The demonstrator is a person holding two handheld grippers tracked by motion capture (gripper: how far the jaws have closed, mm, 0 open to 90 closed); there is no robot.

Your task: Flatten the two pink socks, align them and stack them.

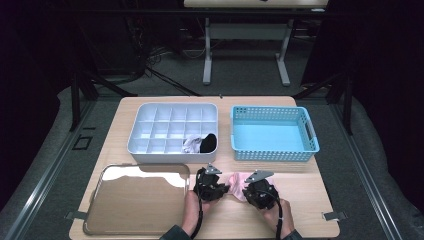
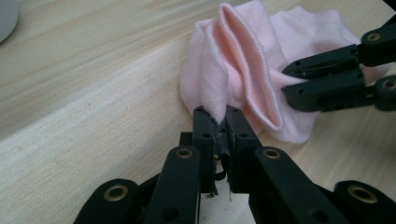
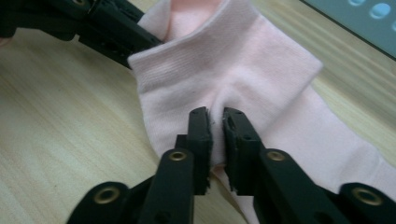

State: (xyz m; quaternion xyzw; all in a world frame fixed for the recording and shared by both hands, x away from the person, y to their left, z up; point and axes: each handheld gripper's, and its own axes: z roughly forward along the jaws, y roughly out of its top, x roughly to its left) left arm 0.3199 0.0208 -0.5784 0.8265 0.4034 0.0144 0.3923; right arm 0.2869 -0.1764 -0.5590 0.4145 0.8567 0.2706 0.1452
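both the left gripper (image 2: 215,122) and the right gripper (image 3: 217,122) pinch the pink sock (image 1: 237,178) from opposite ends near the table's front edge, probably to fold it for the white divided box (image 1: 150,131) farther back.

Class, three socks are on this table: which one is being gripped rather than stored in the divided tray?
The pink sock, pinched between left gripper and right gripper; the white sock and black sock sit in the white tray.

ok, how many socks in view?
3: a pink sock on the table, pinched by both grippers; a white sock and a black sock in neighbouring front compartments of the white organizer. Others may be hidden.
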